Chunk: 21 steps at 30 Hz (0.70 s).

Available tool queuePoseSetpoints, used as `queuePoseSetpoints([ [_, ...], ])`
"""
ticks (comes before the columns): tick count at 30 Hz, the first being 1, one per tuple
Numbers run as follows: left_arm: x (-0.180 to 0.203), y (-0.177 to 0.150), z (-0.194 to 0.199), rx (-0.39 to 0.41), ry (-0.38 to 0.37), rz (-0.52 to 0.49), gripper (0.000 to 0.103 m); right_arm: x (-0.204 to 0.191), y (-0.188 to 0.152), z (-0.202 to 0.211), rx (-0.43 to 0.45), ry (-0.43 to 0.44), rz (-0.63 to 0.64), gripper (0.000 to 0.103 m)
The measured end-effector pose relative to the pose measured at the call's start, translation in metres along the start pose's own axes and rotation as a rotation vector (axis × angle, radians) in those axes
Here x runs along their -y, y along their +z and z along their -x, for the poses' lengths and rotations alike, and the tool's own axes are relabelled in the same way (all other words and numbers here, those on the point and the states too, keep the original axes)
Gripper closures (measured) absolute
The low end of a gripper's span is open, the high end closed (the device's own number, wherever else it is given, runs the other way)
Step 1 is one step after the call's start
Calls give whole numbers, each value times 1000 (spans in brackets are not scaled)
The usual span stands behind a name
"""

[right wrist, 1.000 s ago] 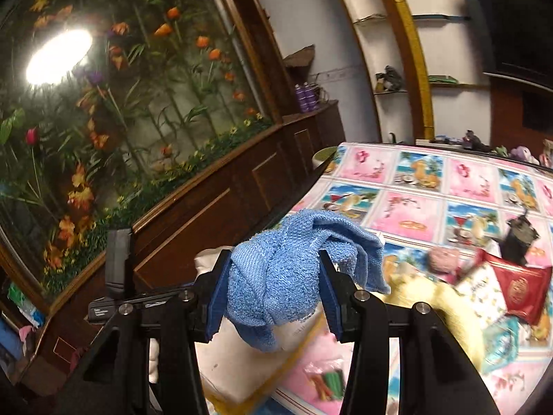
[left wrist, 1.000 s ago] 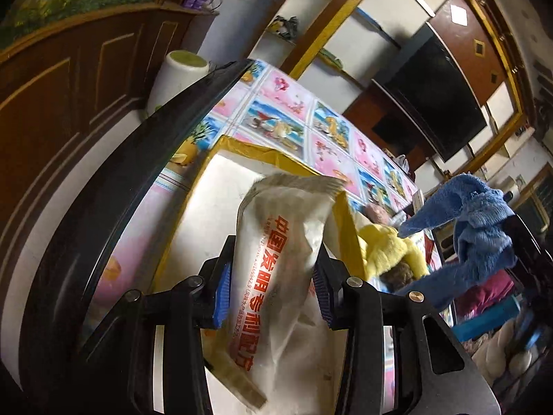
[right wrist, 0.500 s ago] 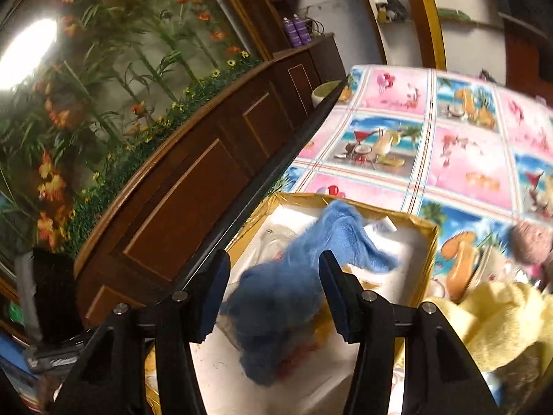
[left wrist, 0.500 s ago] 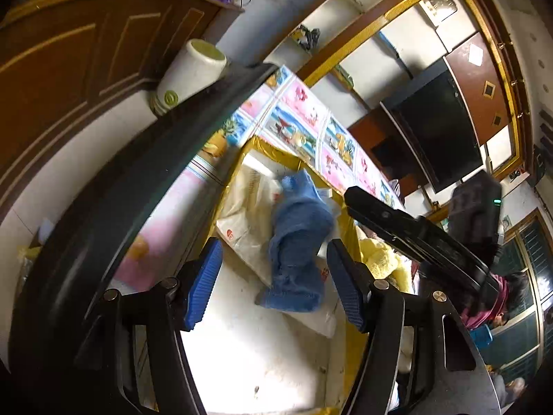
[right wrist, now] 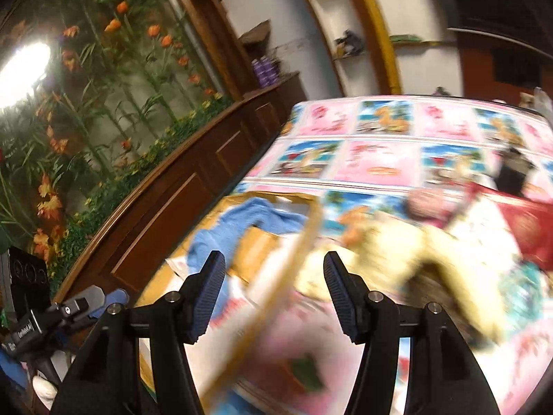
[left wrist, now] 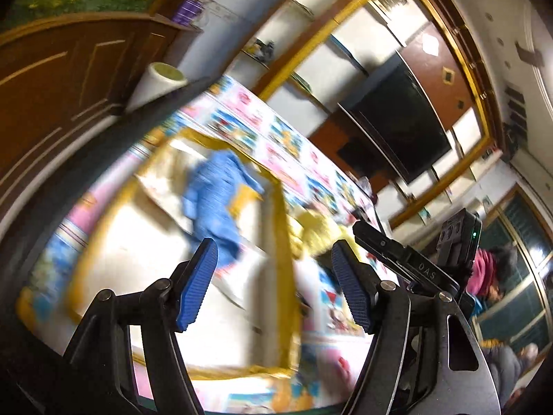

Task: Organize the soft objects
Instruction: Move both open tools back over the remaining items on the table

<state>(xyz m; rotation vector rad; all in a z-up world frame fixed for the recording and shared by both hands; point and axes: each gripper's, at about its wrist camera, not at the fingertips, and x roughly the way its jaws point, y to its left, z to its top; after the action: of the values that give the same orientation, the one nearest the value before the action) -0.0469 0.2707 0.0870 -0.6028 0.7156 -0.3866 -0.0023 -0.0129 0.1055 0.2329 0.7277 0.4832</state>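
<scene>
Blue towel (left wrist: 212, 200): now lying in the gold-rimmed box (left wrist: 281, 242) at the tabletop's left edge, released.
Left gripper (left wrist: 273, 283): jaws opening, empty; packet dropped.
Right gripper (right wrist: 273, 294): jaws opening, empty.
Yellow plush (right wrist: 397, 256): on tabletop beside box.

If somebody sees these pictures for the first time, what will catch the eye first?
Probably the blue towel, lying crumpled inside the yellow-rimmed box on the colourful patterned tablecloth. Next, the yellow plush item just outside the box, and the flower mural on the wall beyond.
</scene>
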Motion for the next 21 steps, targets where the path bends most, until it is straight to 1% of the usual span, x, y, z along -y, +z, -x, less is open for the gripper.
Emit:
queuePoseSetpoints([
  [1, 8, -4, -5, -20, -7, -10, 34, 7, -4, 8, 10, -16, -7, 40],
  [5, 39, -23, -25, -96, -19, -44, 34, 44, -17, 40, 39, -76, -47, 39],
  [7, 52, -32, -27, -112, -11, -60, 34, 66, -21, 55, 56, -95, -82, 39],
  [11, 71, -46, -32, -132, 15, -80, 34, 115, -25, 88, 101, -93, -191, 39],
  [14, 80, -59, -40, -154, 28, -80, 34, 148, -27, 107, 130, -135, -240, 38],
  [17, 81, -69, -49, -189, 35, -74, 34, 173, -30, 113, 121, -168, -279, 38],
  [21, 86, -80, -57, -224, 43, -90, 34, 188, -30, 98, 67, -176, -303, 38],
])
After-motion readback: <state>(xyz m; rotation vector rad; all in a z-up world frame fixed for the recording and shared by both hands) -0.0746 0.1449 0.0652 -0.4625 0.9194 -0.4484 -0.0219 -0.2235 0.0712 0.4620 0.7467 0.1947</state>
